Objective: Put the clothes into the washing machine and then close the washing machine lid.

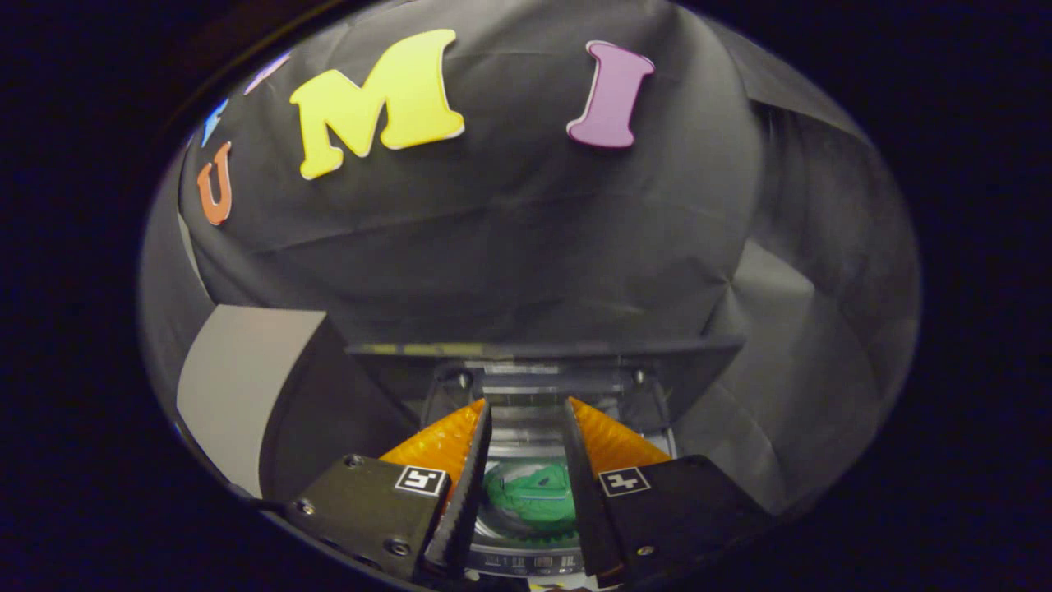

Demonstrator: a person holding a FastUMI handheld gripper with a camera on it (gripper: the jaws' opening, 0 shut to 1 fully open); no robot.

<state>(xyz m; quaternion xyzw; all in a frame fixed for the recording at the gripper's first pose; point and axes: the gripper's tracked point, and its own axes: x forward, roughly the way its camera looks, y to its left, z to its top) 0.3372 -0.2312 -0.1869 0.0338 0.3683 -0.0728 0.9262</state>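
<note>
My gripper (pixel 526 403) hovers over the top of a small washing machine (pixel 526 561), its fingers apart and holding nothing. Looking down between the fingers, I see a green piece of clothing (pixel 530 497) lying inside the round drum. The machine's dark see-through lid (pixel 542 362) stands raised just beyond the fingertips, hinged at the back. The fingers cover the left and right sides of the drum opening.
A pale grey panel (pixel 238 386) leans at the left of the machine. Black cloth (pixel 509 247) hangs close behind and to the right of the raised lid.
</note>
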